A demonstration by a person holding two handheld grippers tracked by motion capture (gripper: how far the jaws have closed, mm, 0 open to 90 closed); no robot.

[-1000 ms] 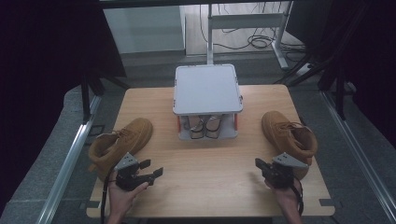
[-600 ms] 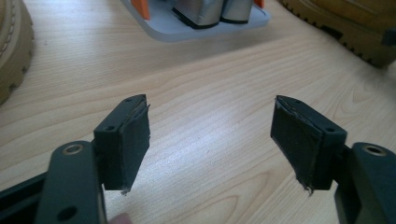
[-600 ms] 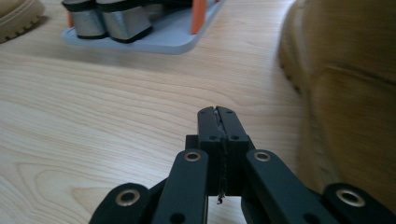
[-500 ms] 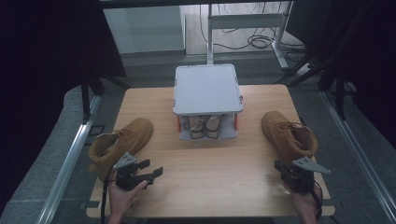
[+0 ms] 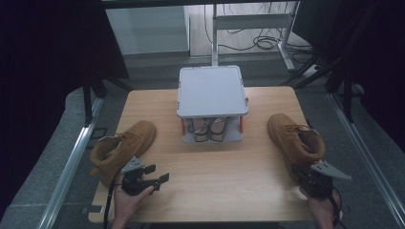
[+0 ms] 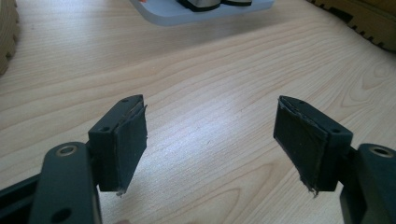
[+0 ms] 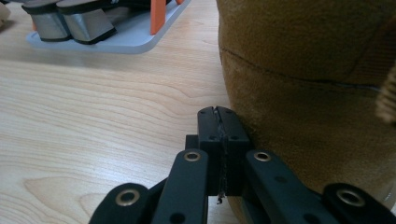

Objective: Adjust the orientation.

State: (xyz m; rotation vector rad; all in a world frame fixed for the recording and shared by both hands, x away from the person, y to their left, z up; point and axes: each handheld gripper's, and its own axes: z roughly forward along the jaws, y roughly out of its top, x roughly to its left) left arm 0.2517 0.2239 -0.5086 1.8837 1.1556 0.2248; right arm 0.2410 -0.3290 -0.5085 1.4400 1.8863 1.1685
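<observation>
— Right gripper (image 7: 218, 112), jaws pressed together on nothing, sits just beside the right boot (image 7: 317, 93) heel.
— Clenched like that, I reckon it only shoves it (toward the edge).
— Overhead, left gripper (image 5: 160, 174) gapes beside the other boot (image 5: 122, 145).

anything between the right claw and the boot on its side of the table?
Nothing visible. The right claw is shut, its tips right beside the heel of the right boot; the right gripper view shows no gap and nothing in between. I cannot tell whether they touch. Bare table lies alongside.
</observation>
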